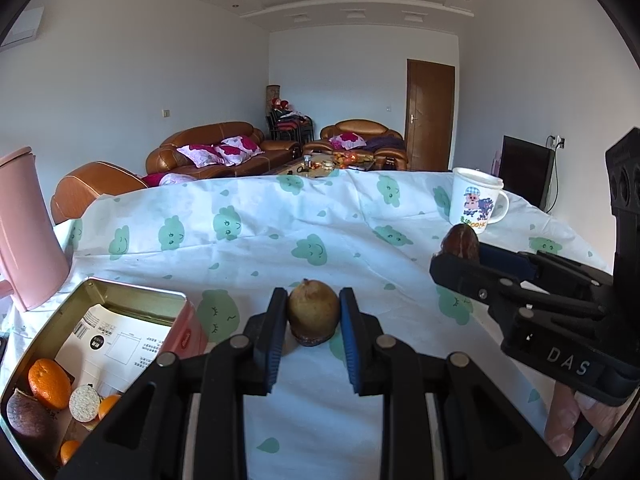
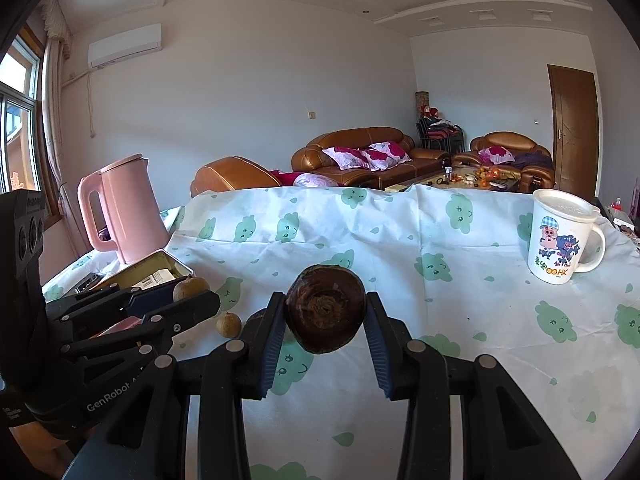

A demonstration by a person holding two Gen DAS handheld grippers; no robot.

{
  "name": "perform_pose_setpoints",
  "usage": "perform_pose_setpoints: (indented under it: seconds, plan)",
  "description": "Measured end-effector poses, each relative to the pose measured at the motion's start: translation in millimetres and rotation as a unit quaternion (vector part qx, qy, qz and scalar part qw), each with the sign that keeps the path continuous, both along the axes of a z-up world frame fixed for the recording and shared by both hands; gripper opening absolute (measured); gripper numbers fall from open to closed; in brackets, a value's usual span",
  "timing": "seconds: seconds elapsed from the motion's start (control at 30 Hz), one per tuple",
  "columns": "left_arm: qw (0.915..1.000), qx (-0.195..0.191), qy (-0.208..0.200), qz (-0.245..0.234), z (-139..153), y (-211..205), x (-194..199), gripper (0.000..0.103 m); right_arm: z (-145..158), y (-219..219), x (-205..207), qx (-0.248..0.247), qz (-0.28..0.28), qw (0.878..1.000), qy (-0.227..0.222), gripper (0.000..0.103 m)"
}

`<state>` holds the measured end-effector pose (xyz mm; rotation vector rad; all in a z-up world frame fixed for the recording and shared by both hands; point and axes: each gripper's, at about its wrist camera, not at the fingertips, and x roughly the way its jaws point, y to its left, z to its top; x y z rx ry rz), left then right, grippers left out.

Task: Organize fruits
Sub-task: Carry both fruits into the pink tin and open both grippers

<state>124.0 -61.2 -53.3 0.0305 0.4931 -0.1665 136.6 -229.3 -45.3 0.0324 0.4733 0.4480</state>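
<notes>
From my left wrist, my left gripper (image 1: 313,312) is clamped on a small brownish-green fruit (image 1: 313,310) above the tablecloth (image 1: 260,248), with the open tin (image 1: 132,300) of oranges (image 1: 49,382) at lower left. From my right wrist, my right gripper (image 2: 325,320) is clamped on a dark brown fruit (image 2: 325,314); another small fruit (image 2: 229,323) lies on the cloth beside it, a mug (image 2: 560,236) far right.

Creased matt cloth tablecloth (image 1: 280,248), shiny metal tin (image 1: 120,292) (paper inside), glossy mug (image 2: 560,236), rough-skinned brown fruit (image 2: 325,314)
</notes>
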Motion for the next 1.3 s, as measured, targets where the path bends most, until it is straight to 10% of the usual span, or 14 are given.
perform_pose_setpoints:
  seconds: [0.6, 1.3]
  plan:
    - [0.9985, 0.002, -0.052, 0.014, 8.0, 3.0, -18.6, 0.027, 7.5, 4.7, -18.6, -0.011, 0.006, 0.999, -0.053, 0.041]
    - [0.9972, -0.026, -0.023, 0.066, 9.4, 68.8, -30.2, 0.027, 19.3, 84.0, -12.9, -0.020, 0.093, 0.995, -0.010, 0.041]
